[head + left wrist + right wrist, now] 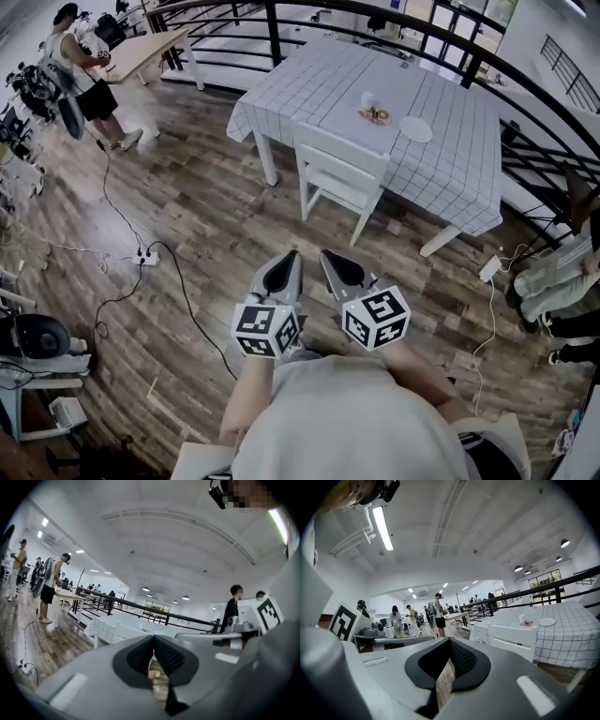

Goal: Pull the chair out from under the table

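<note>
The chair (342, 173) stands pushed in at the near edge of the tabletop (450, 164); the left claw (292, 258) and right claw (328, 258), both closed and empty, hang well short of it.

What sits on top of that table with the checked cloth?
On the white grid-checked tablecloth: a round white plate, a small white cup and a small brownish item, too small to identify. The cloth hides the tabletop itself.
</note>
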